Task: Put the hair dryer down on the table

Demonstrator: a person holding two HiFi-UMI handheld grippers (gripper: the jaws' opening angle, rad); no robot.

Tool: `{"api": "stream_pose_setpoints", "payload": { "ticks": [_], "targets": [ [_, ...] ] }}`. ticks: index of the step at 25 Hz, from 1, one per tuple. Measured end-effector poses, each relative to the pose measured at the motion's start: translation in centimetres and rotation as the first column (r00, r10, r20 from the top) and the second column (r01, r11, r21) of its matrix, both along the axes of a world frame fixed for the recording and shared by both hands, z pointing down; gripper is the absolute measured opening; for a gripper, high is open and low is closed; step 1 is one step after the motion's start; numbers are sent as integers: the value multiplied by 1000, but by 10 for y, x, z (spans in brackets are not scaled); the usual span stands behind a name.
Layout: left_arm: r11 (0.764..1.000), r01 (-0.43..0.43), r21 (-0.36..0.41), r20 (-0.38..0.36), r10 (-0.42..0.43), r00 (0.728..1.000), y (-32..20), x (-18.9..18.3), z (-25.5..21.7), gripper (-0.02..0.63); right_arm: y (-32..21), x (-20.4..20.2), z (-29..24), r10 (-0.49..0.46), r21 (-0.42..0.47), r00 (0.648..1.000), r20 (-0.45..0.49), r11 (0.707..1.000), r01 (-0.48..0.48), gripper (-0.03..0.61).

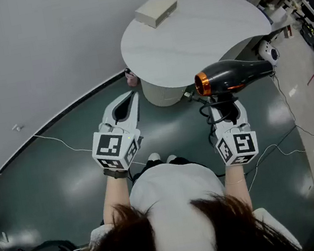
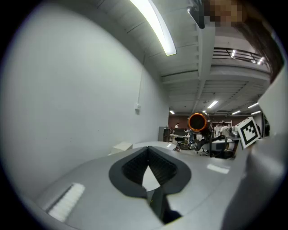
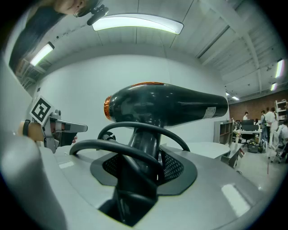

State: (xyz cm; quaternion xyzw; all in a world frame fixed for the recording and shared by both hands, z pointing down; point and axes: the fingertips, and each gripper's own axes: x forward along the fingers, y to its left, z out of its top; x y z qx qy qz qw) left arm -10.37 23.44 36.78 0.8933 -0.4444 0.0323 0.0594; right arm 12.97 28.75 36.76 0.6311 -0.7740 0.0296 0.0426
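A black hair dryer (image 1: 233, 74) with an orange ring at its back end hangs level, just off the near right edge of the round white table (image 1: 211, 23). My right gripper (image 1: 225, 104) is shut on its handle from below. In the right gripper view the hair dryer (image 3: 166, 105) fills the middle, its handle between the jaws of the right gripper (image 3: 146, 155), with the black cord (image 3: 135, 134) looped over them. My left gripper (image 1: 131, 103) is to the left, short of the table, shut and holding nothing. In the left gripper view the left gripper (image 2: 147, 155) points level at the table.
A beige box (image 1: 156, 9) lies on the table's far left part. The table's pedestal (image 1: 160, 91) stands between the grippers. A round white device (image 1: 268, 52) and thin cables (image 1: 280, 146) lie on the dark floor at right. A grey wall runs along the left.
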Motion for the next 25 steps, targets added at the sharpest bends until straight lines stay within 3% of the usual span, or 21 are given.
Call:
{"api": "stream_pose_setpoints", "payload": {
  "ticks": [19, 25],
  "targets": [
    [1000, 27, 0, 55, -27, 998, -19, 18, 13, 57, -4, 40, 16, 27, -7, 999, 30, 1000, -27, 181],
    [1000, 27, -9, 52, -26, 998, -76, 20, 22, 57, -72, 36, 25, 10, -29, 1000, 27, 1000, -9, 181]
  ]
}}
